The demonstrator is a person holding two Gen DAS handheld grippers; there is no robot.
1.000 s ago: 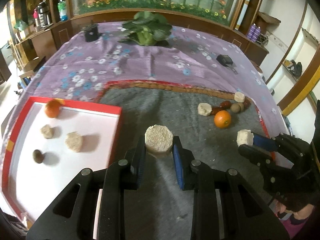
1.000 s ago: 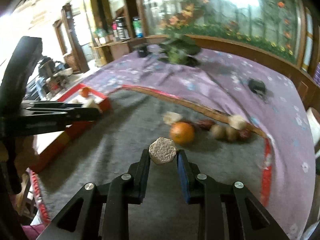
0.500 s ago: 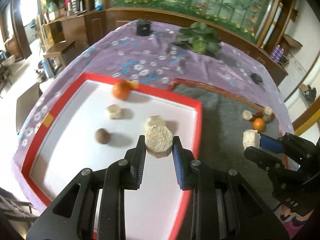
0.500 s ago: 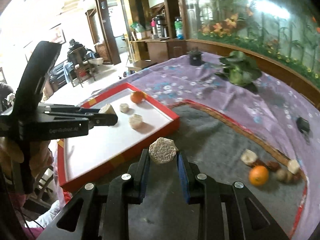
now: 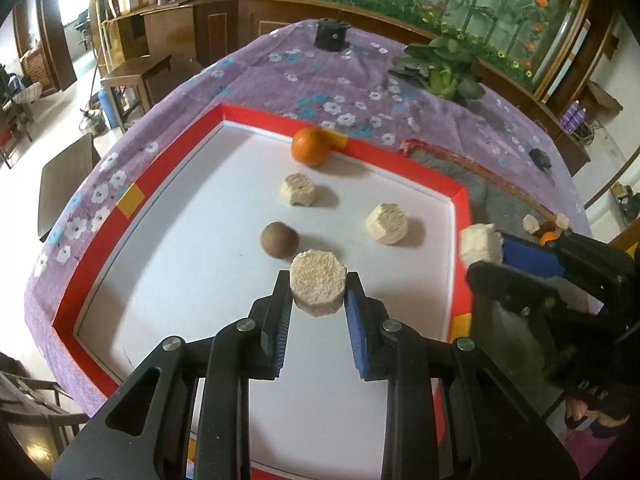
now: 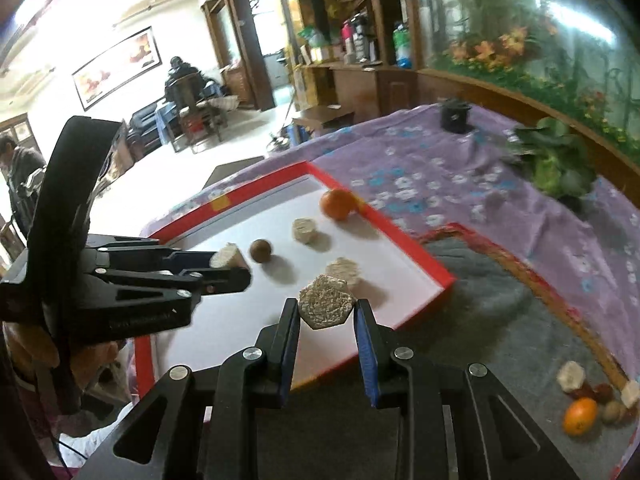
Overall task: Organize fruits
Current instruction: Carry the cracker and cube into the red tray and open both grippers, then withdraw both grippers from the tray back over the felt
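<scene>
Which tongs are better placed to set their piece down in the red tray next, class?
Left. The left tongs hold their round piece over the red tray floor; the right tongs hold their hexagonal piece near its edge.

Orange [image 5: 310,146], beige chunks [image 5: 386,224] in tray [image 5: 400,160]

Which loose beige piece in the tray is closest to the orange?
The beige piece just below the orange; the other loose one lies farther right, near the tray's right rim.
</scene>
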